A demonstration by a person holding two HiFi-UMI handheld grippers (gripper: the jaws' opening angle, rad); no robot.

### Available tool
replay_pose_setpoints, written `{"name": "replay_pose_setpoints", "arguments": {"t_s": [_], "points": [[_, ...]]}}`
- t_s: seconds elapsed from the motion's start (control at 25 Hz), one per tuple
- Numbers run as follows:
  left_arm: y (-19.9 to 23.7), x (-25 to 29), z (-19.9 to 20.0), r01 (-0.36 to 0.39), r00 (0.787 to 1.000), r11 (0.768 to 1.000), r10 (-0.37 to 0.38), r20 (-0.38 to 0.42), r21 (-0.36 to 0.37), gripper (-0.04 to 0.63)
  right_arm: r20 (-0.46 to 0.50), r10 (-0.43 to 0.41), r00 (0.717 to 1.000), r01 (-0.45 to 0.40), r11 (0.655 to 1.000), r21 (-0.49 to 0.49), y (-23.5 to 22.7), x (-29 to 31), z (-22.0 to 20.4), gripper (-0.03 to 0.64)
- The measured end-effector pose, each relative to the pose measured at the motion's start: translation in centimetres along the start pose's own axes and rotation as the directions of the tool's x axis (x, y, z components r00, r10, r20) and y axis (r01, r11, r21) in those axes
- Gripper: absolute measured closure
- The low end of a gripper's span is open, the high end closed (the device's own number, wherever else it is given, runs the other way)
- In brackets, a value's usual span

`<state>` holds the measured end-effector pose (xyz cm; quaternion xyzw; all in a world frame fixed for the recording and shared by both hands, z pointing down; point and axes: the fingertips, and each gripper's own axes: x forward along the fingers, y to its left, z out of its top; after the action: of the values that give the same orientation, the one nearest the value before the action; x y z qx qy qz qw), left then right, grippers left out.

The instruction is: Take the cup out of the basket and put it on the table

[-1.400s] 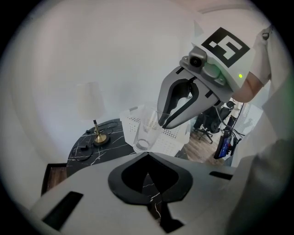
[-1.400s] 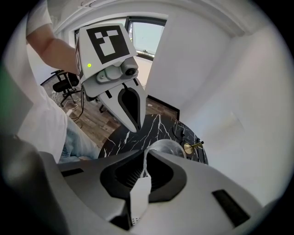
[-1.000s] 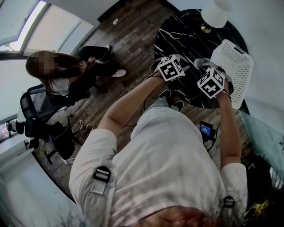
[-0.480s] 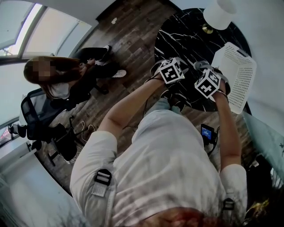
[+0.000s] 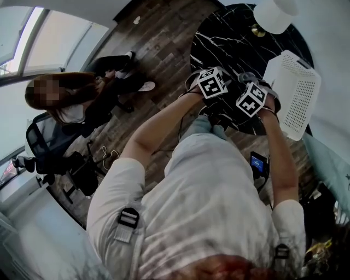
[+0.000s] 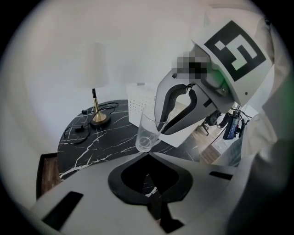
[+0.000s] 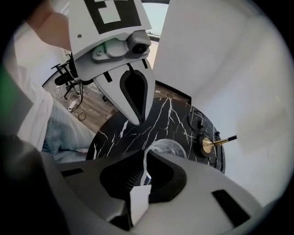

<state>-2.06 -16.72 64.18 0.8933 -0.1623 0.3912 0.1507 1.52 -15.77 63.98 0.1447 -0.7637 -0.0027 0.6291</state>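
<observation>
A clear glass cup (image 6: pixel 148 131) hangs tilted above the black marble table (image 6: pixel 92 142). My right gripper (image 6: pixel 163 120) is shut on the cup's rim, one finger inside the cup and one outside. In the right gripper view the cup's rim (image 7: pixel 167 149) shows just past the right gripper (image 7: pixel 145 158). My left gripper (image 6: pixel 148 155) is shut and holds nothing, its tips just short of the cup's base. The white perforated basket (image 5: pixel 298 93) stands at the table's right edge, beside the right gripper (image 5: pixel 251 99). The left gripper (image 5: pixel 212 82) is close to the right one.
A lamp with a brass base (image 6: pixel 99 120) and a white shade (image 5: pixel 273 13) stands at the table's far side, its cable (image 6: pixel 82 128) lying beside it. A person (image 5: pixel 71 104) sits near an office chair (image 5: pixel 49 153) on the wooden floor.
The right gripper has drawn away from the basket toward the left gripper, carrying the cup over the table. The left gripper has barely moved.
</observation>
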Motion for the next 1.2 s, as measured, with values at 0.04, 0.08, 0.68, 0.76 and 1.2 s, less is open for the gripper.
{"name": "replay_pose_setpoints", "arguments": {"t_s": [0.04, 0.08, 0.68, 0.76, 1.2], "points": [[0.2, 0.2, -0.1, 0.002, 1.0, 1.0, -0.002, -0.001, 0.001, 0.589, -0.002, -0.002, 1.0, 0.002, 1.0, -0.002, -0.1, 0.3, 0.1, 0.592], [0.4, 0.3, -0.3, 0.004, 1.0, 1.0, -0.004, -0.003, 0.001, 0.589, -0.005, -0.003, 1.0, 0.003, 1.0, -0.003, 0.0, 0.6, 0.1, 0.592], [2.0, 3.2, -2.8, 0.039, 0.998, 0.999, -0.039, -0.058, -0.002, 0.589, -0.031, 0.038, 0.999, -0.038, 0.999, -0.002, 0.1, 5.0, 0.2, 0.592], [1.9, 3.3, -3.0, 0.046, 0.997, 0.999, -0.046, -0.062, -0.001, 0.589, -0.035, 0.041, 0.999, -0.041, 0.999, -0.005, 0.3, 5.4, 0.1, 0.592], [1.8, 4.5, -4.4, 0.054, 0.995, 0.999, -0.054, -0.088, -0.002, 0.589, -0.057, 0.042, 0.998, -0.042, 0.999, -0.006, 0.9, 7.4, -0.8, 0.592]]}}
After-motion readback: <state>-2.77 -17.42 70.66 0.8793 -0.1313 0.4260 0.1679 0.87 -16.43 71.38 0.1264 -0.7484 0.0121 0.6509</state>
